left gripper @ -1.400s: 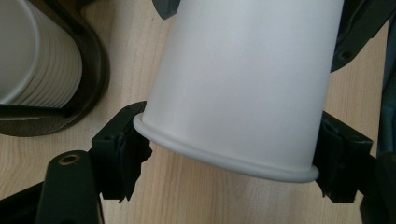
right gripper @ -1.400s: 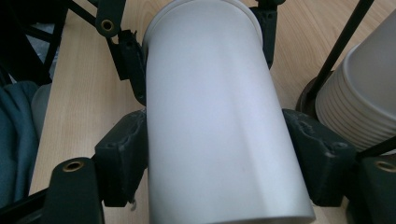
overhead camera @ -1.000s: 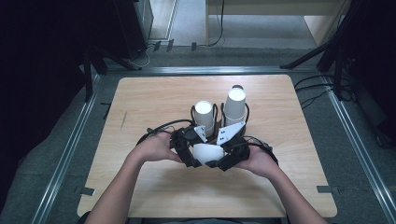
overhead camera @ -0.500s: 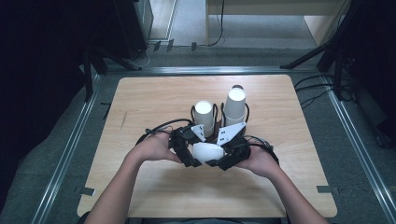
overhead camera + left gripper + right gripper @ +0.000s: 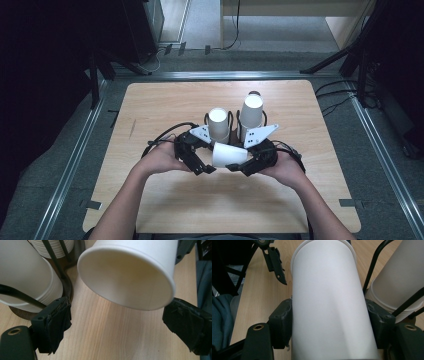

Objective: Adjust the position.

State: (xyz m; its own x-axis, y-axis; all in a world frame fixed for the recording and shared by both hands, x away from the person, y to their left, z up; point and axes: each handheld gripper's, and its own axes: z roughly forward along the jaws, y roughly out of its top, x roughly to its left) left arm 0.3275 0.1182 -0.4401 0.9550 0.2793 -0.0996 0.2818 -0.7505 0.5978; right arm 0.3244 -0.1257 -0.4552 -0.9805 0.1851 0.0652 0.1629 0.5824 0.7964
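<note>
A pale wooden table with rounded corners sits on a grey floor, and its grain runs lengthwise in the left gripper view. Two stacks of white paper cups stand upside down near the table's middle, each in a dark wire holder: the shorter stack to the left, the taller stack just beside it on the right. Metal rails run along both sides of the table. Black cables lie on the floor at the right, near dark stand legs.

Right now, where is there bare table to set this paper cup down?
Free: the table left of the cup stacks, and the near strip before both hands. Crowded: the middle, where the right tongs hold the cup beside the left tongs.
</note>
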